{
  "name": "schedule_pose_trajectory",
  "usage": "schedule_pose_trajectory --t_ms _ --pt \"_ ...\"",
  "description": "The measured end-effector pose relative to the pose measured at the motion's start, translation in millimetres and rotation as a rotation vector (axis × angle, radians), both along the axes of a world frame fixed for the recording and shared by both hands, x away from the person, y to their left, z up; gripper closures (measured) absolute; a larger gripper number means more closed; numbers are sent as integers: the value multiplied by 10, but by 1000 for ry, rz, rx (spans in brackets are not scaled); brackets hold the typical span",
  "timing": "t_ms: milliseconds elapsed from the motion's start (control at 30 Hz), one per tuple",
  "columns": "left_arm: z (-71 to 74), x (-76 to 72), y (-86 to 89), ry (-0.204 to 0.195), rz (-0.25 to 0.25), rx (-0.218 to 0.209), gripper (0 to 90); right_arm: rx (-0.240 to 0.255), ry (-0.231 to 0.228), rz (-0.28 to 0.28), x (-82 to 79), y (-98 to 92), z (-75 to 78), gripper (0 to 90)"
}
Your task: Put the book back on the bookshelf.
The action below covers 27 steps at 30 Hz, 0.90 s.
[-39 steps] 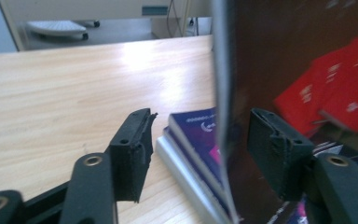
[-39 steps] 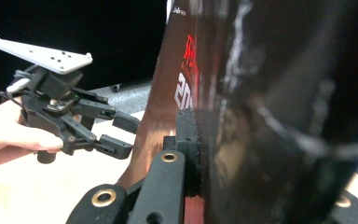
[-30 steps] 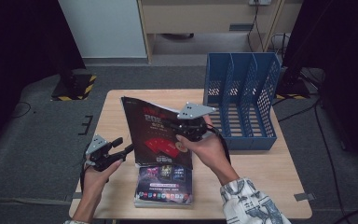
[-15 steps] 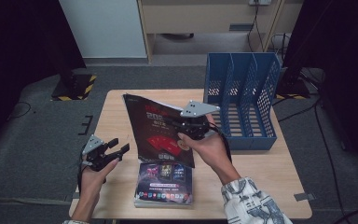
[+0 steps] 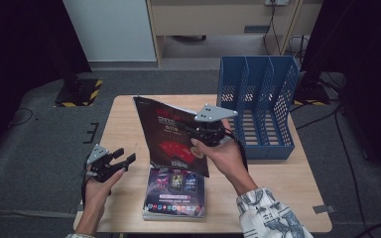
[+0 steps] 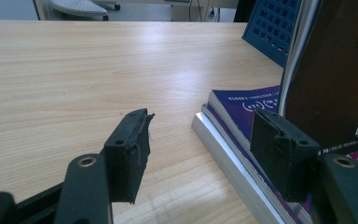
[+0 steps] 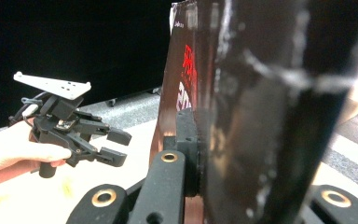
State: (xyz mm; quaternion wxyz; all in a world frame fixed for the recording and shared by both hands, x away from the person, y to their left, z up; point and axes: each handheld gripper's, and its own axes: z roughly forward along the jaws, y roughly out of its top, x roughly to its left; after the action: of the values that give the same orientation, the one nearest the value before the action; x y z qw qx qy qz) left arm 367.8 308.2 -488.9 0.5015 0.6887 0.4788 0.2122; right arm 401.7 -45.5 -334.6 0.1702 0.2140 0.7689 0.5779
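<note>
My right gripper [image 5: 204,133] is shut on the edge of a dark magazine [image 5: 171,139] with red print. It holds the magazine tilted in the air above the table's middle. In the right gripper view the magazine [image 7: 270,93] stands between the jaws, pinched at its lower edge. On the table below it lies a stack of purple-covered books [image 5: 173,193]. My left gripper [image 5: 124,157] hovers at the table's left front edge, open, with nothing between its fingers. Its jaws [image 6: 205,126] point at the stack's corner [image 6: 242,102] without touching it.
A blue slotted file rack [image 5: 258,106] stands upright at the table's back right, with nothing in its compartments. Bare wooden tabletop [image 5: 124,124] lies to the left of the magazine and in front of the rack. Dark floor surrounds the table.
The right hand has shifted the magazine slightly up and to the right. The left gripper has hardly moved and stays open.
</note>
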Motion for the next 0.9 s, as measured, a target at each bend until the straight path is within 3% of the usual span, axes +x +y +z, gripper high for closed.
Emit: schedule_pose_trajectory --t_ms 900 --pt "-17 4 3 9 -5 -1 370 12 -19 -6 -11 -36 94 870"
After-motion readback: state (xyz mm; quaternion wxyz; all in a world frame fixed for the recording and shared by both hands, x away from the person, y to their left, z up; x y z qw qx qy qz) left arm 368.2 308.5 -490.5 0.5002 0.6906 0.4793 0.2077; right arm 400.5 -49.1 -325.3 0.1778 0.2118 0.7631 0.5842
